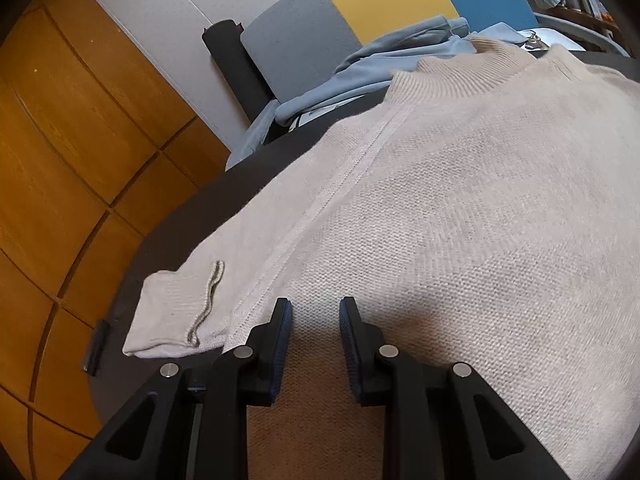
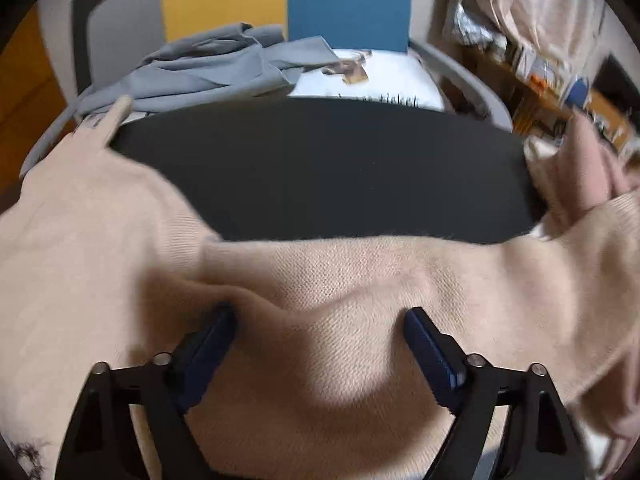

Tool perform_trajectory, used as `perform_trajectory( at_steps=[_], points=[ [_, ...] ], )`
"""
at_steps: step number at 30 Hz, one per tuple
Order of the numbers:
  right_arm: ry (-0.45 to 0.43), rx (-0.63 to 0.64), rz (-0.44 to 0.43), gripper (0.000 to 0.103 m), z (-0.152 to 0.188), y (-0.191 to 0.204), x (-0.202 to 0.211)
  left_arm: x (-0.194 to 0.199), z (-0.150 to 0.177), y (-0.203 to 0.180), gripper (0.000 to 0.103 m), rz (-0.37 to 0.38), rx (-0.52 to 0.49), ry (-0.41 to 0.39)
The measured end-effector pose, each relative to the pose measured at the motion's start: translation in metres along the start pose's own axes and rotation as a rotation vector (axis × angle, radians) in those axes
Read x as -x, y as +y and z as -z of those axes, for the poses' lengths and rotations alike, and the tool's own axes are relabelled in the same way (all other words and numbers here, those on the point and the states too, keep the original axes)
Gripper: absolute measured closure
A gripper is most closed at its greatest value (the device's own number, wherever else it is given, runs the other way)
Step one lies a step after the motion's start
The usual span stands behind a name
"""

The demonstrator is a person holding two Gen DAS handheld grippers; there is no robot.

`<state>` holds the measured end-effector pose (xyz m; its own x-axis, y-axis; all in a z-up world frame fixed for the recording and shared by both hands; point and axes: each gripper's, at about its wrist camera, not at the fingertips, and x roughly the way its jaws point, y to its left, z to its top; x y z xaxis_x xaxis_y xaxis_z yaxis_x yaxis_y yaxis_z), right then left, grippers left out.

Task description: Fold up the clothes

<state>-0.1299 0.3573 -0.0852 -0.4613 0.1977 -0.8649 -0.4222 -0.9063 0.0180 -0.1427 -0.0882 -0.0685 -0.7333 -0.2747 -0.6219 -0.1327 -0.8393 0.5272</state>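
Lying on table: beige sweater (image 1: 460,208) – spread flat over the dark table (image 2: 320,168), filling the middle and right of the left wrist view and the lower half of the right wrist view.
Collar: ribbed neck (image 1: 472,68) at the upper right of the left view.
Sleeve: cuff (image 1: 180,312) at the lower left of the left view, resting near the table's edge; a second sleeve (image 2: 440,272) runs across the middle of the right view toward the right edge.
Left claw (image 1: 316,312): bottom centre, jaws a little apart, nothing pinched; knit shows in the gap and below the tips.
Right claw (image 2: 320,320): bottom centre, jaws spread wide – fabric bulges up between the blue pads (image 2: 432,352) without being clamped; the view is blurred.
Grey-blue garment (image 2: 208,68): crumpled heap past the far table edge, upper left.
White printed cloth (image 2: 368,76): upper centre, beside the heap.
Chair back (image 2: 280,0): grey, yellow and blue panels along the top.
Wooden floor (image 1: 72,152): left side of the left view.
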Motion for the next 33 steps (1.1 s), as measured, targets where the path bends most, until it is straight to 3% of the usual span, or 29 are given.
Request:
perform_trajectory(
  at_steps=[8, 13, 14, 16, 18, 19, 21, 25, 26, 27, 29, 32, 33],
  points=[
    [-0.027, -0.058, 0.053, 0.003, -0.033, -0.002, -0.023, -0.014, -0.014, -0.001, 0.078, -0.029, 0.03, 0.036],
    [-0.103, -0.038, -0.031, 0.026, -0.041, -0.003, 0.005, -0.01, -0.012, -0.003, 0.078, -0.042, 0.028, 0.037],
    [-0.1, -0.04, -0.037, 0.035, -0.043, -0.003, 0.005, -0.007, -0.011, -0.003, 0.078, -0.045, 0.025, 0.036],
    [-0.095, -0.042, -0.05, 0.036, -0.045, -0.004, 0.006, -0.003, -0.008, -0.005, 0.078, -0.051, 0.014, 0.033],
    [-0.064, -0.055, -0.055, 0.049, -0.05, -0.006, -0.001, -0.001, -0.006, -0.005, 0.078, -0.048, 0.011, 0.028],
    [-0.03, -0.07, -0.051, 0.05, -0.053, -0.008, -0.011, -0.001, -0.007, -0.003, 0.078, -0.043, 0.015, 0.029],
    [-0.011, -0.085, -0.049, 0.05, -0.056, -0.009, -0.023, -0.002, -0.007, -0.001, 0.078, -0.033, 0.022, 0.029],
    [-0.014, 0.025, 0.03, 0.046, -0.067, 0.003, -0.033, -0.003, -0.008, -0.003, 0.078, -0.051, 0.011, 0.023],
    [-0.02, 0.023, 0.052, 0.035, -0.07, 0.001, -0.036, -0.004, -0.008, -0.004, 0.078, -0.058, 0.006, 0.021],
    [-0.021, 0.013, 0.076, 0.015, -0.071, -0.002, -0.039, -0.004, -0.008, -0.004, 0.078, -0.061, 0.005, 0.02],
    [-0.002, -0.083, 0.084, 0.004, -0.073, -0.019, -0.046, -0.005, -0.009, -0.003, 0.078, -0.058, 0.008, 0.02],
    [-0.038, -0.12, 0.056, 0.029, -0.067, -0.027, -0.029, -0.005, -0.008, -0.003, 0.078, -0.055, 0.011, 0.019],
    [-0.052, -0.118, 0.035, 0.031, -0.063, -0.025, -0.021, -0.005, -0.008, -0.003, 0.078, -0.057, 0.01, 0.019]
  ],
)
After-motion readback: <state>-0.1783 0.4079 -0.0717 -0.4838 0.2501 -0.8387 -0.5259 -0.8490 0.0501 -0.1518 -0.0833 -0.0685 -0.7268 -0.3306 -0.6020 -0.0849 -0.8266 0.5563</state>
